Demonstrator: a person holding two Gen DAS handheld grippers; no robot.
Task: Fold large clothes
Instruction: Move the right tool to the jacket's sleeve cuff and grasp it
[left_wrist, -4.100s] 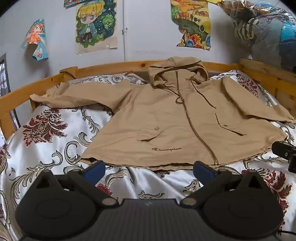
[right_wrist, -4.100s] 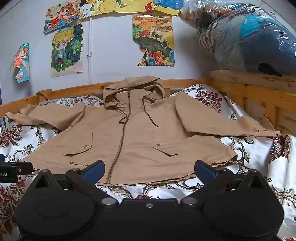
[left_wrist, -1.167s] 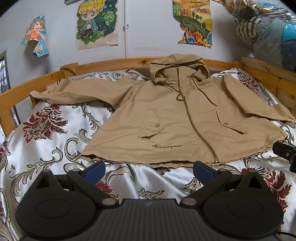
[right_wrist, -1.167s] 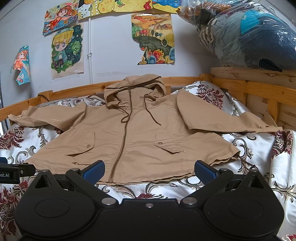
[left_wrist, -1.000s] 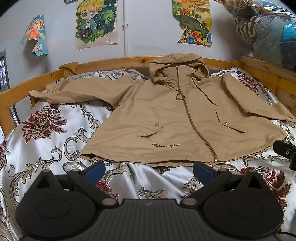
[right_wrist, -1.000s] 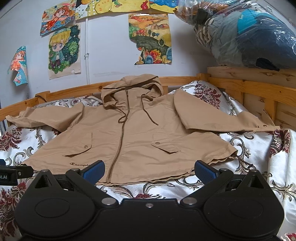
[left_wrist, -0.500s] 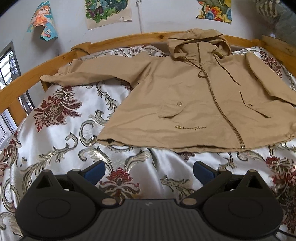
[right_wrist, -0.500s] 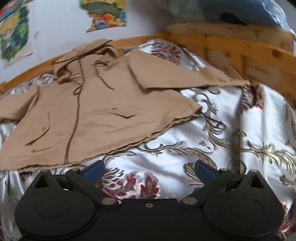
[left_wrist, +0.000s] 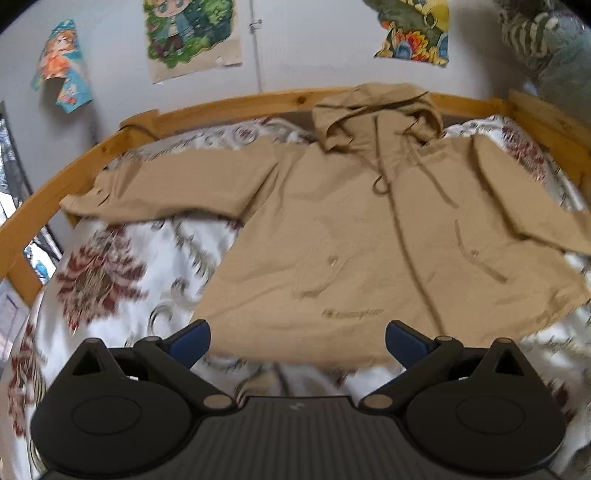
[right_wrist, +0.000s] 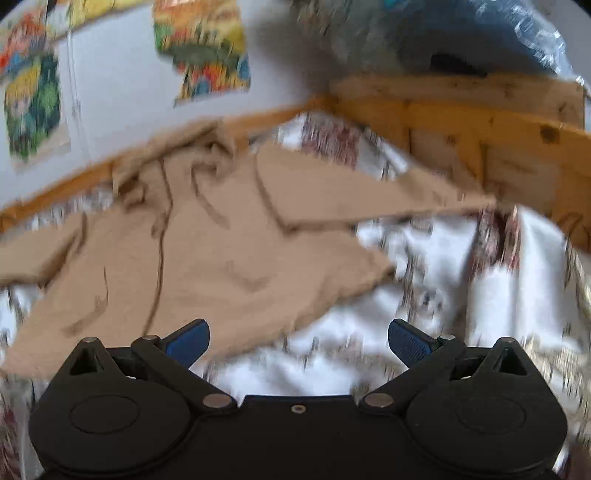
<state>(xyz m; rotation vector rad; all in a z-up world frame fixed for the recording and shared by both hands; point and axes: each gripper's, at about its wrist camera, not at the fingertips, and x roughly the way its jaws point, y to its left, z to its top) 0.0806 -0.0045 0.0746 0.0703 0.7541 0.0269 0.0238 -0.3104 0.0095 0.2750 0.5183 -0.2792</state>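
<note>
1 tan hooded zip jacket (left_wrist: 354, 236) lies flat, 2 sleeves spread, on the floral satin bedspread (left_wrist: 122, 280). Left gripper (left_wrist: 297, 341) and right gripper (right_wrist: 298, 341): jaws spread wide, empty, near the jacket's hem.

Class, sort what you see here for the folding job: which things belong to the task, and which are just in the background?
Part of the job:
- tan hooded jacket, spread flat
- left gripper, open
- right gripper, open
- patterned bedspread beneath the jacket

Background only:
- wooden bed frame
- cartoon posters
- bagged bedding on the shelf
</note>
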